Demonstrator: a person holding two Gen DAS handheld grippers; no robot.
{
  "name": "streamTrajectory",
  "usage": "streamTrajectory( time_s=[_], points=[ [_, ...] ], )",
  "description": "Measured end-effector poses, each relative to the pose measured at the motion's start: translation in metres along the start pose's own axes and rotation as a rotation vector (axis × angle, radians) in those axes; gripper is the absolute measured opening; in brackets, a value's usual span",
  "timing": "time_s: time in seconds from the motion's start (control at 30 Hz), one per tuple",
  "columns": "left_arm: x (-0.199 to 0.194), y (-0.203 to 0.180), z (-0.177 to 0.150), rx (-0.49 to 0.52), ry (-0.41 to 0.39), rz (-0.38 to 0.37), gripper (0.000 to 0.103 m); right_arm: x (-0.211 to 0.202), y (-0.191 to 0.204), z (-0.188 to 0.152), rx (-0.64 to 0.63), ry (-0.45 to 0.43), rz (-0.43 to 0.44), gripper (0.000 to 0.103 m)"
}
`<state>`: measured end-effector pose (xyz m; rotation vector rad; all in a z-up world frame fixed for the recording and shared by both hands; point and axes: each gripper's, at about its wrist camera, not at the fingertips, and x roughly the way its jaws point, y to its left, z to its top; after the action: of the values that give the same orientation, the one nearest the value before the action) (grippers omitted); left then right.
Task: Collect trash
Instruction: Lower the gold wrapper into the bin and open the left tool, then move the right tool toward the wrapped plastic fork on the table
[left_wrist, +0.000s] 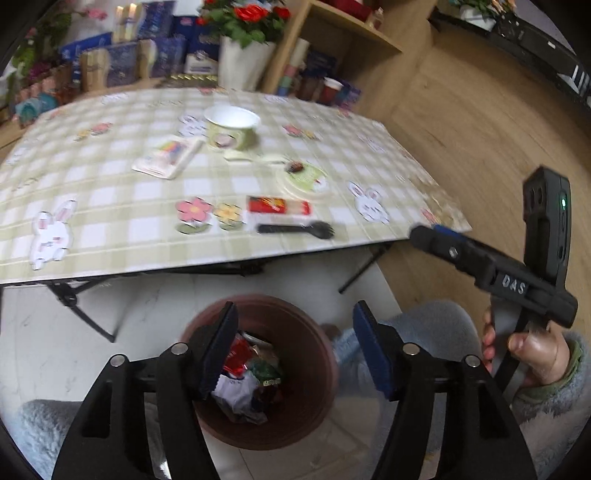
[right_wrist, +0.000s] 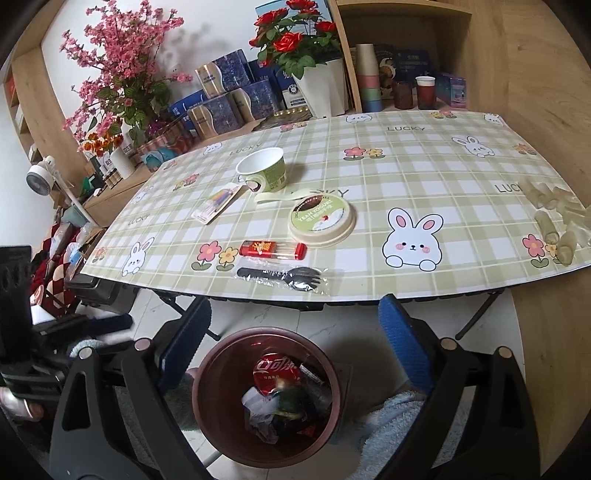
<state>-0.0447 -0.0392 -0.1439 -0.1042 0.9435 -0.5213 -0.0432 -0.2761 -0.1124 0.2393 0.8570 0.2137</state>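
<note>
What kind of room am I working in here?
Probably a lived-in home room, maybe a dining corner: a folding table under a bunny-print cloth with a yogurt cup on it, potted roses against wooden shelving, and a brown trash bin on the tiled floor.

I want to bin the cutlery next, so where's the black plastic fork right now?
The wrapped black fork lies at the table's near edge, just in front of the red toothpick box and above the trash bin on the floor.
</note>
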Motion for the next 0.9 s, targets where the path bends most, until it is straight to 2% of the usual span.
streamTrajectory(
  time_s=[0.07, 0.13, 0.17, 0.3, 0.43, 0.53, 0.73, 0.9],
  points=[
    [-0.008, 0.008, -0.002, -0.021, -0.041, 0.057, 0.077, 0.003, 0.002, -0.002, -0.01, 0.007, 0.002, 0.091],
    [-0.018, 0.017, -0.007, -0.059, -0.07, 0.136, 0.092, 0.006, 0.005, -0.005, -0.026, 0.015, 0.002, 0.091],
    [-0.02, 0.021, -0.009, -0.077, -0.075, 0.163, 0.094, 0.008, 0.007, -0.006, -0.037, 0.019, 0.001, 0.091],
    [-0.028, 0.037, -0.021, -0.174, -0.1, 0.214, 0.096, 0.013, 0.019, -0.015, -0.116, 0.018, -0.012, 0.091],
    [-0.022, 0.044, -0.025, -0.201, -0.062, 0.239, 0.097, 0.019, 0.034, -0.021, -0.214, 0.026, -0.03, 0.091],
    [-0.014, 0.048, -0.027, -0.22, -0.034, 0.232, 0.097, 0.021, 0.041, -0.024, -0.252, 0.029, -0.02, 0.089],
    [-0.01, 0.053, -0.031, -0.239, -0.033, 0.215, 0.097, 0.028, 0.039, -0.023, -0.255, 0.041, 0.011, 0.081],
    [-0.009, 0.057, -0.028, -0.252, -0.041, 0.216, 0.097, 0.051, 0.034, -0.01, -0.339, 0.066, -0.015, 0.077]
  ],
)
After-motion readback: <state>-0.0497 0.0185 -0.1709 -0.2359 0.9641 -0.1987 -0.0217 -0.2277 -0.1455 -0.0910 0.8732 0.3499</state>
